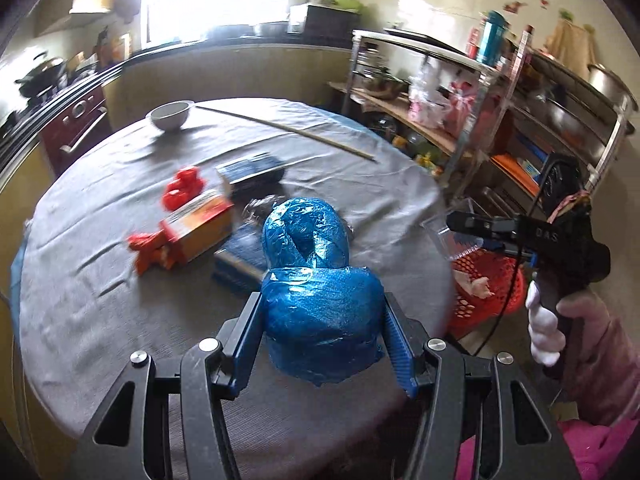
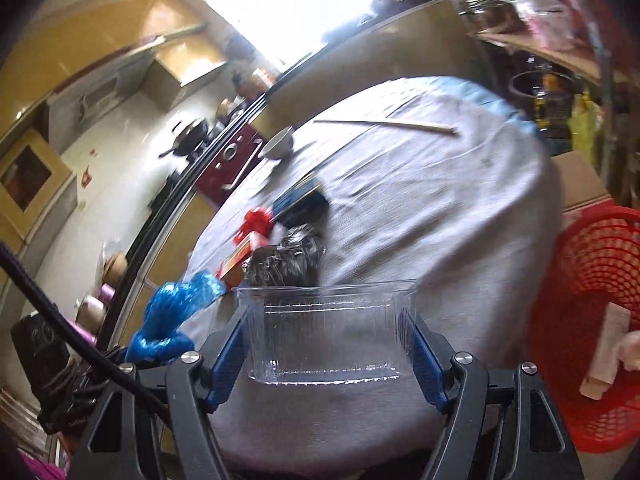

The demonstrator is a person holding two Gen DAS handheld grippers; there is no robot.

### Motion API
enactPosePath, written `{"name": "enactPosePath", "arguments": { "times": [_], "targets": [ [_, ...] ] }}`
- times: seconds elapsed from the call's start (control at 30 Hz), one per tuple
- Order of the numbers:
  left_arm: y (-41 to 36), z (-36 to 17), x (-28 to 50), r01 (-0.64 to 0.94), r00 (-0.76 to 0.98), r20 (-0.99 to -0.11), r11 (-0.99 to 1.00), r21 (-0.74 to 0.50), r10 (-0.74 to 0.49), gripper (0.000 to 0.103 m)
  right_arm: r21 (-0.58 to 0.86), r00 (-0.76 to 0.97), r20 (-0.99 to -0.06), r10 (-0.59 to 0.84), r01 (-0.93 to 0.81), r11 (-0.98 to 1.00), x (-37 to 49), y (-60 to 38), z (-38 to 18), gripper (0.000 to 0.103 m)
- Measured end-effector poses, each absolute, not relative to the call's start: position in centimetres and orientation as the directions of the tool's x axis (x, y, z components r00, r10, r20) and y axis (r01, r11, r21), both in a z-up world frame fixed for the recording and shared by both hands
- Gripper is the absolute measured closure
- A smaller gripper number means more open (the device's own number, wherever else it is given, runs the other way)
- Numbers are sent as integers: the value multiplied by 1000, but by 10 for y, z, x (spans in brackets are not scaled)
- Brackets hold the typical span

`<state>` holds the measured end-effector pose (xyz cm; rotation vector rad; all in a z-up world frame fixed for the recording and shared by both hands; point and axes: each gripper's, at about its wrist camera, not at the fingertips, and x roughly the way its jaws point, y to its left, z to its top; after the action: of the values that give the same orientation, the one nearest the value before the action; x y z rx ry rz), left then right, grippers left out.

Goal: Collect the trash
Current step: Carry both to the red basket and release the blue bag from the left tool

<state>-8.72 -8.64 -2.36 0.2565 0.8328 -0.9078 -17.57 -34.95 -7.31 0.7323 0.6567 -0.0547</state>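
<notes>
The round table [image 1: 100, 248], draped in a grey cloth, carries nearly everything; beyond its right edge, lower down, a red mesh basket [image 2: 600, 300] stands with pale crumpled scraps [image 2: 616, 348] already inside it. Near the middle of the table lies a heap of rubbish: an orange carton [image 1: 200, 224] with torn red wrapping [image 1: 150, 250] at its left end, a red crumpled wrapper [image 1: 184, 188] just behind it, a dark blue box [image 1: 252, 172] towards the far side, another dark blue packet [image 1: 236, 264] flat on the cloth near the carton, and a crinkled silver-black foil bag [image 2: 288, 260] among them; towards the far edge sits a white bowl [image 1: 170, 114], with a long thin stick [image 1: 288, 130] lying across the cloth to its right.

The left gripper [image 1: 324, 320] pinches a bulky blue plastic bag [image 1: 320, 304] between its blue pads, the bag's upper lobe bulging forward over the heap, held near the table's near edge; the right gripper [image 2: 326, 344] clamps a clear plastic tub [image 2: 328, 328], both pads pressed against its ribbed sides, at the table's right edge, close beside the basket. In the left view a white-gloved hand [image 1: 546, 328] grips the right tool's black handle.
</notes>
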Motion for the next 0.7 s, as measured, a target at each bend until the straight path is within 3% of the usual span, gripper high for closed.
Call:
{"name": "enactPosePath", "arguments": {
  "times": [0.7],
  "targets": [
    [-257, -12, -145, 949, 116, -747, 295, -111, -655, 44, 669, 839, -528, -130, 505, 545, -313, -473, -84, 25]
  ]
}}
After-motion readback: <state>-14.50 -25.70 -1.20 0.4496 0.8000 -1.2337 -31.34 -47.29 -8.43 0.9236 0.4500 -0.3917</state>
